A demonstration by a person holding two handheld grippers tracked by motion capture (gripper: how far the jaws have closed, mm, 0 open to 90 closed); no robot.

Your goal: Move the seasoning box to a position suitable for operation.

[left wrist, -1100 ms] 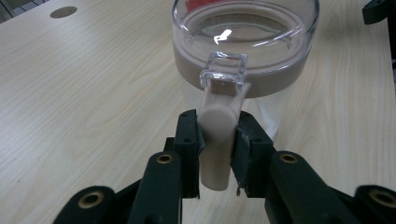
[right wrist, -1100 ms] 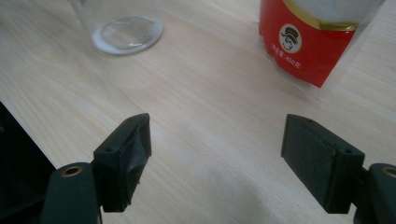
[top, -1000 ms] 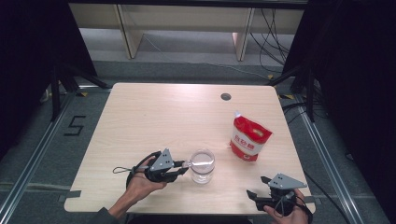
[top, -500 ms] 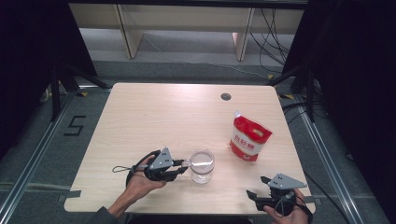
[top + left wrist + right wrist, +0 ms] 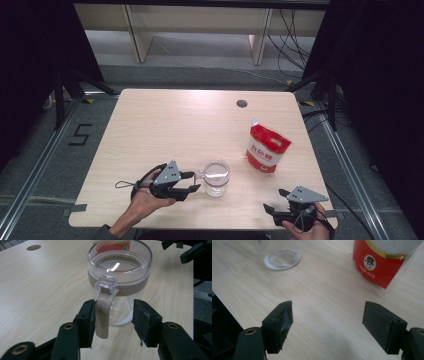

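Nothing has shifted since the earlier frames: the left gripper [image 5: 192,181] still sits at the clear glass jug with a tan band and handle [image 5: 216,177], jaws narrowly apart around the handle, one pad [image 5: 88,320] touching it. The right gripper [image 5: 277,201] rests near the pale wooden table's [image 5: 175,125] front edge, jaws wide and empty, with the red-and-white stand-up pouch [image 5: 267,147] just beyond it.
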